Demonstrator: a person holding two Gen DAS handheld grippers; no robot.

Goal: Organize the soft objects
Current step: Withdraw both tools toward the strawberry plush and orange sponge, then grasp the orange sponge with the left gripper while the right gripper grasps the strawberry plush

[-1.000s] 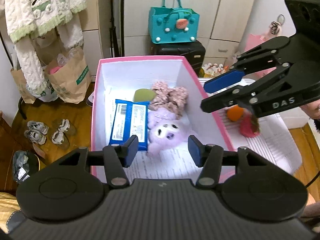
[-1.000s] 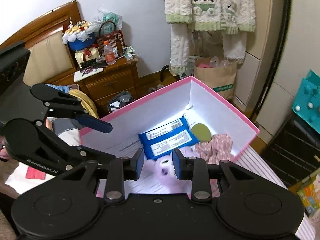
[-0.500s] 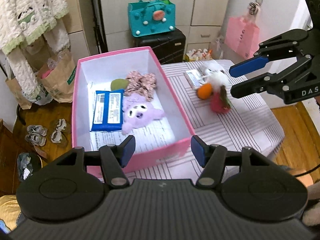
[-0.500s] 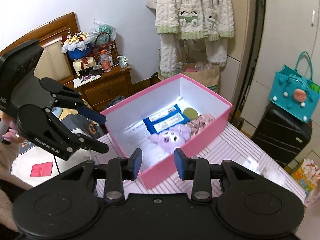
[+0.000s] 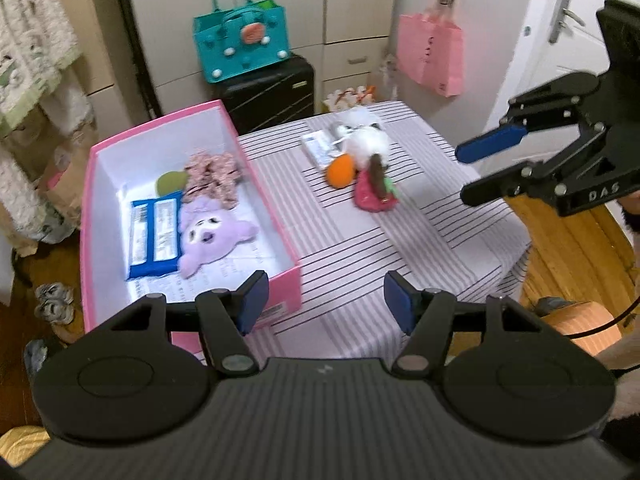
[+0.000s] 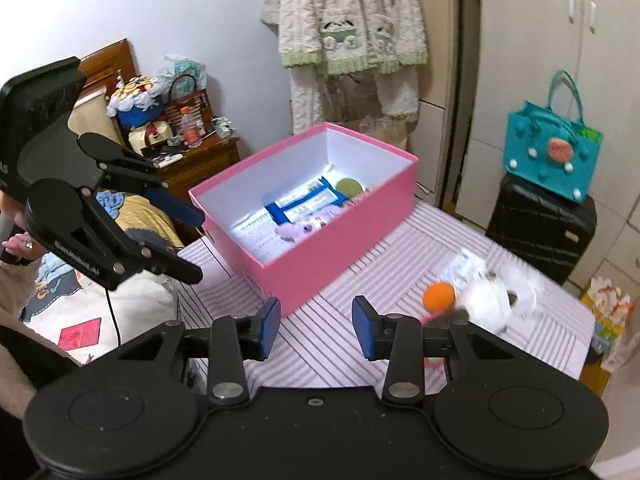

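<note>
While both tools are hovering above the striped counter [image 5: 420, 248], the left hand-held gripper [image 5: 324, 306] is hanging with its blue pads spread wide and nothing between them, just over the near corner of the pink box [image 5: 286, 280]. Inside that box a purple plush [image 5: 208, 240] is lying beside a blue packet [image 5: 154, 236], with a floral scrunchie [image 5: 212, 176] and a green round pad [image 5: 170, 182] sitting toward the far end. The right hand-held gripper [image 6: 314, 330] is also standing open and empty, poised over bare striped cloth to the right of the box. Ahead of it and to its right, the loose soft things are clustering on the counter: an orange ball [image 6: 439, 297], a white fluffy toy [image 6: 490, 300] touching it, and a clear packet [image 6: 460, 266] just behind them. From the left wrist camera a pink strawberry-like plush [image 5: 376, 196] is lying against the orange ball, well ahead of the left tool's pads and to the right of the box; from the right wrist camera it is mostly hidden behind the right finger. The other tool is showing at the edge of each view, jaws parted.
</note>
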